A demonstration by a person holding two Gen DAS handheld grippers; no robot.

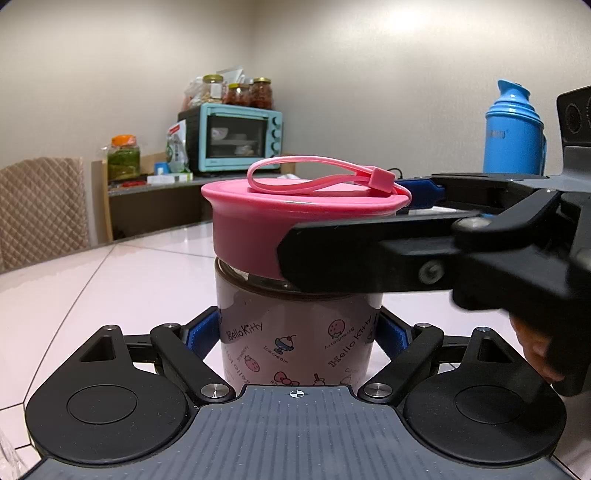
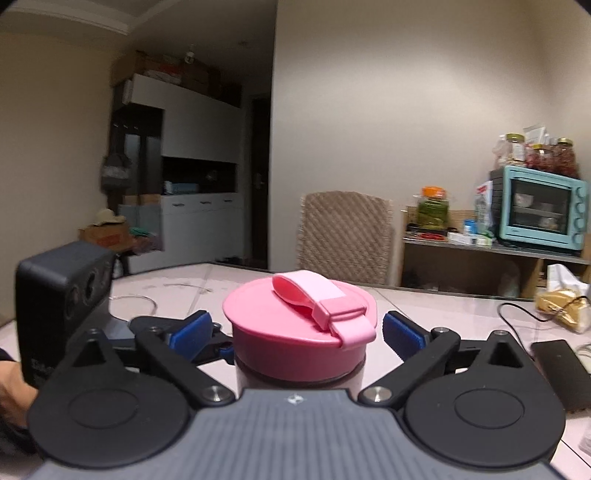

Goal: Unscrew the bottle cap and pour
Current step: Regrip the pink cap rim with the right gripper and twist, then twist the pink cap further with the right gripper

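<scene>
Left tongs (image 1: 297,334) clamp bottle (image 1: 295,343) body; right tongs (image 2: 295,332) open around cap (image 2: 301,332).
Glass looks slick and fragile: grip cap rim.

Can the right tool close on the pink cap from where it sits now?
Probably yes. The right tool is open, its blue pads flanking the pink cap with gaps either side and nothing between. The left tool grips the Hello Kitty bottle lower down, clear of the cap.

light: warm, dim indoor | glare: wall (image 1: 417,22) patch, glossy table (image 1: 110,280) | blur: right view soft | edges: fisheye bending, dark corners
</scene>
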